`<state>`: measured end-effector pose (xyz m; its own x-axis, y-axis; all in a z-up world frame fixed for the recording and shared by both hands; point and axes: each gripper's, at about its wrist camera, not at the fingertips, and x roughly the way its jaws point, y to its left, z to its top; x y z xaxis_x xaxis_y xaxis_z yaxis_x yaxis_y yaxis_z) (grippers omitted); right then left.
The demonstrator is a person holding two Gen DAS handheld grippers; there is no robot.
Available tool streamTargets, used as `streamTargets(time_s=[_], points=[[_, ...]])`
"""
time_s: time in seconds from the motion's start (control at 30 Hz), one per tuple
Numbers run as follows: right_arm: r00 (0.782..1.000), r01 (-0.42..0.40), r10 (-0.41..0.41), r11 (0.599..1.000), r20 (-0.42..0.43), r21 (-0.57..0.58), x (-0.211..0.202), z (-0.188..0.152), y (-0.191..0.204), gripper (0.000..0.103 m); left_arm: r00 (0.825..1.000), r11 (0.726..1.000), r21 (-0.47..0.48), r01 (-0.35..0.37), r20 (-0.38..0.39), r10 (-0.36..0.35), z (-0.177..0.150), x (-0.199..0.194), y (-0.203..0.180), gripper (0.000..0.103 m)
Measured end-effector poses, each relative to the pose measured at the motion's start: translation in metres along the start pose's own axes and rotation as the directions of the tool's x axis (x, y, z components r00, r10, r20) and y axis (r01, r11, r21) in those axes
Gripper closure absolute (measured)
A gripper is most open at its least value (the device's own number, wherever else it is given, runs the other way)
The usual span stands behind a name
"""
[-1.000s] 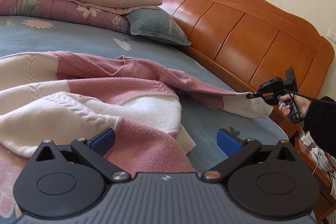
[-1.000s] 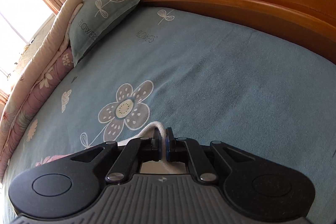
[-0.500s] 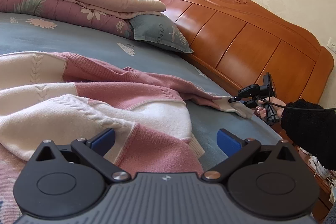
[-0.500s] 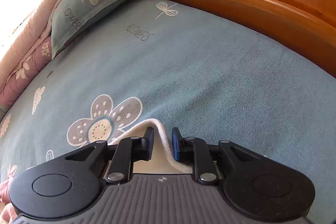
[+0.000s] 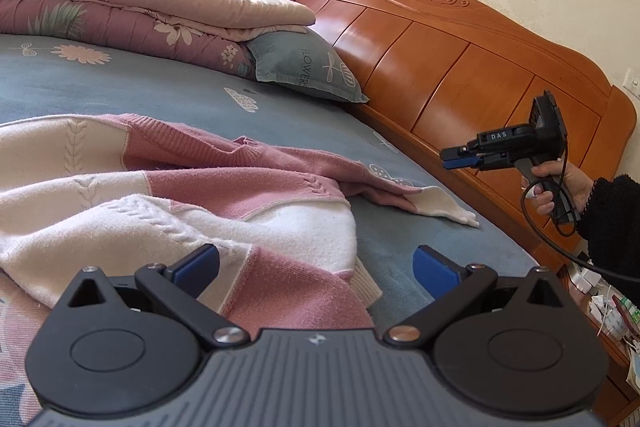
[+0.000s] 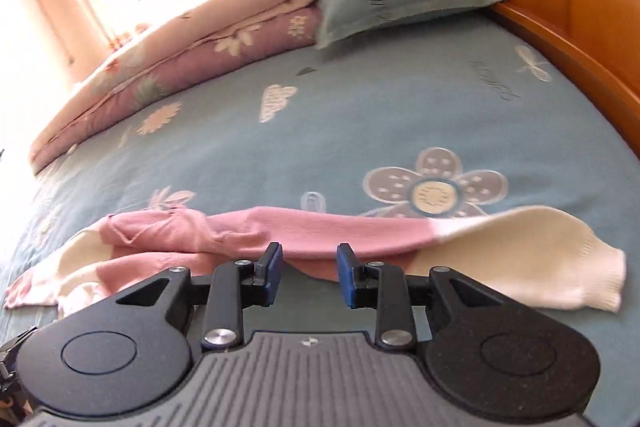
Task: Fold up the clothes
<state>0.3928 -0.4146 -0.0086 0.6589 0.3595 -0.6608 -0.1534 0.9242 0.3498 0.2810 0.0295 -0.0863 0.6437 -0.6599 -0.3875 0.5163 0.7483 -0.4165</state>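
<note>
A pink and cream knitted sweater [image 5: 168,195] lies rumpled on the blue bedsheet [image 5: 168,95]. One sleeve stretches toward the headboard and ends in a cream cuff [image 5: 448,205], which lies flat on the sheet. In the right wrist view that sleeve [image 6: 360,231] runs across the frame, cuff [image 6: 560,267] at the right. My left gripper [image 5: 316,265] hovers open over the sweater's body, nothing between its blue pads. My right gripper [image 5: 450,159], held by a hand in a black sleeve, hangs above and beyond the cuff. Its jaws [image 6: 306,275] are opening and empty.
A wooden headboard [image 5: 460,75] borders the bed on the right. A blue-green pillow [image 5: 304,67] and folded floral quilts [image 5: 120,7] lie at the far end near the window. A bedside surface with small items [image 5: 608,307] sits at the lower right.
My right gripper let go of the cream cuff, which dropped onto the sheet, and the gripper rose and pulled back from the bed. My left gripper barely moved.
</note>
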Motion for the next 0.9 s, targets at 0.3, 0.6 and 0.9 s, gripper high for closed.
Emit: streamTargets(time_s=[0.3, 0.6, 0.9], points=[[0.969, -0.226, 0.206, 0.960, -0.134, -0.165, 0.142, 0.034, 0.091, 0.064, 1.000, 1.000, -0.012, -0.025, -0.005, 0.025, 0.001, -0.001, 0.017, 0.001], [0.952, -0.245, 0.210, 0.959, -0.224, -0.145, 0.215, 0.034, 0.078, 0.064, 0.999, 0.998, -0.044, -0.035, -0.023, 0.035, -0.002, 0.003, 0.031, 0.001], [0.952, -0.290, 0.247, 0.919, -0.182, -0.267, 0.192, 0.029, 0.099, 0.090, 0.998, 0.999, -0.037, -0.033, -0.045, 0.031, -0.006, 0.008, 0.029, 0.001]])
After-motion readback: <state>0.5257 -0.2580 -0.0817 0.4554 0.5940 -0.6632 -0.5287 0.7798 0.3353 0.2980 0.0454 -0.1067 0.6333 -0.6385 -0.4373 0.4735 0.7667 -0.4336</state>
